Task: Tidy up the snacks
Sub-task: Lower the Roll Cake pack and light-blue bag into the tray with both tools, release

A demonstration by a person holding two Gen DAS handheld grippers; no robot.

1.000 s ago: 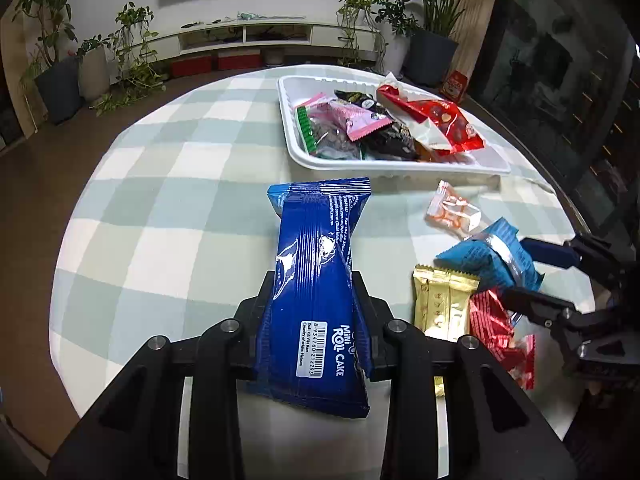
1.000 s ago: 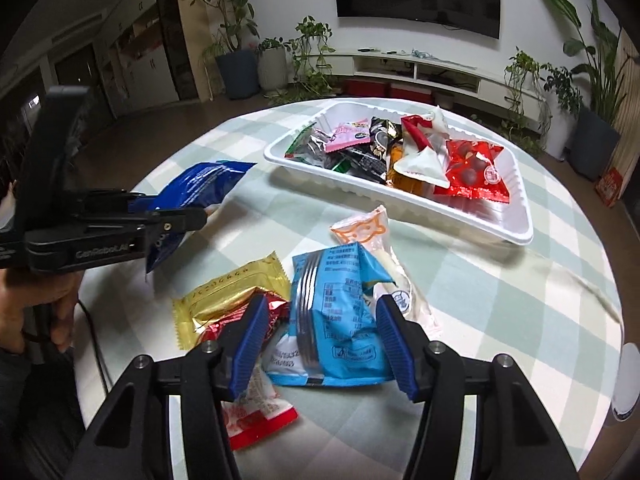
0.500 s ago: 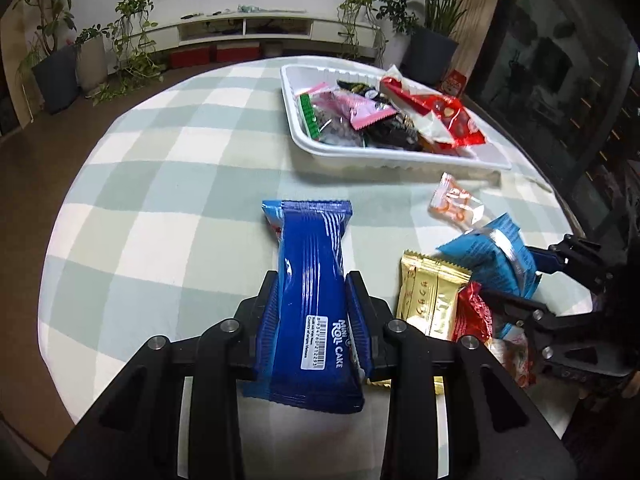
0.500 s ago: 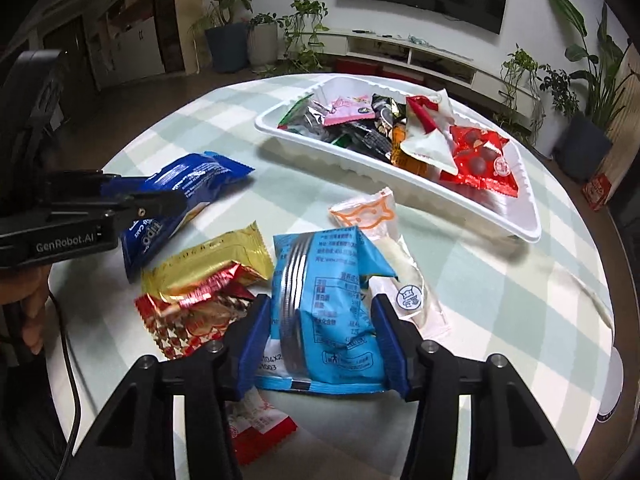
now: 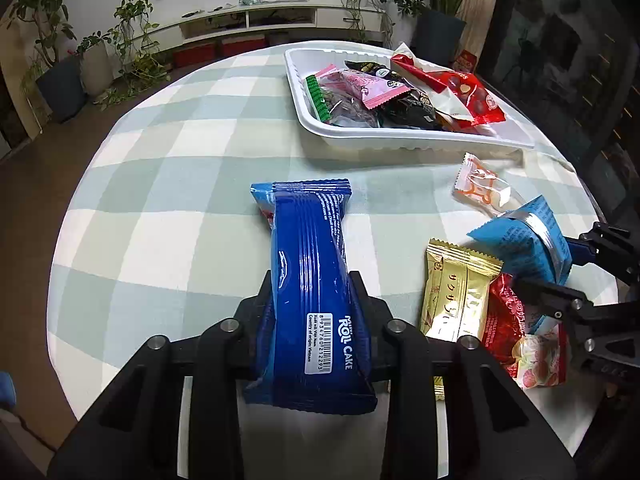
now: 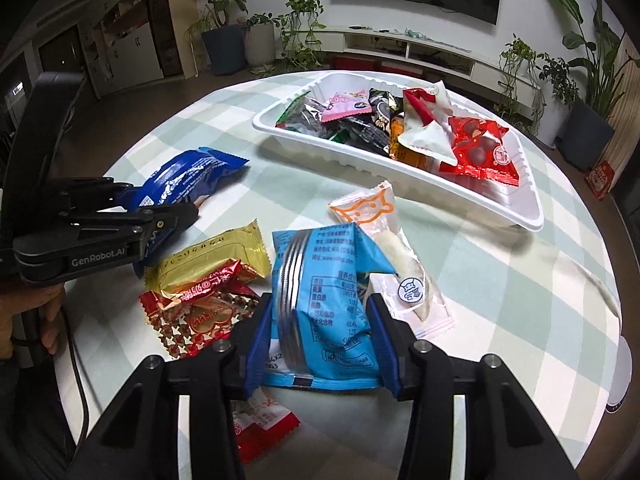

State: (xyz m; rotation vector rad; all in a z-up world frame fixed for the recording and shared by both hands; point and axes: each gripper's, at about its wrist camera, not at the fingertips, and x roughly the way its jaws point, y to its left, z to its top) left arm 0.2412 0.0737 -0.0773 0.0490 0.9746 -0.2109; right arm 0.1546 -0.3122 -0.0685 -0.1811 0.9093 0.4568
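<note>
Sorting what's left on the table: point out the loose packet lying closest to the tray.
The white packet with the orange cat outline, lying just before the tray; the gold and red packets lie farther back.

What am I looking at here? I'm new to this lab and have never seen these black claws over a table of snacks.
No robot: a person holds a two-finger gripper in each hand, each with a fisheye camera looking along its fingers. One picture comes from the left gripper, the other from the right gripper.

The left one is clamped on a dark blue roll cake packet. The right one's jaws have just been closing and now pinch a light blue packet.

On the round checked table stands a white tray already holding several snacks. Loose beside it lie a gold packet, a red packet and a clear packet with an orange cat print.

In the right view, the left gripper and the hand holding it show at the picture's left edge.
</note>
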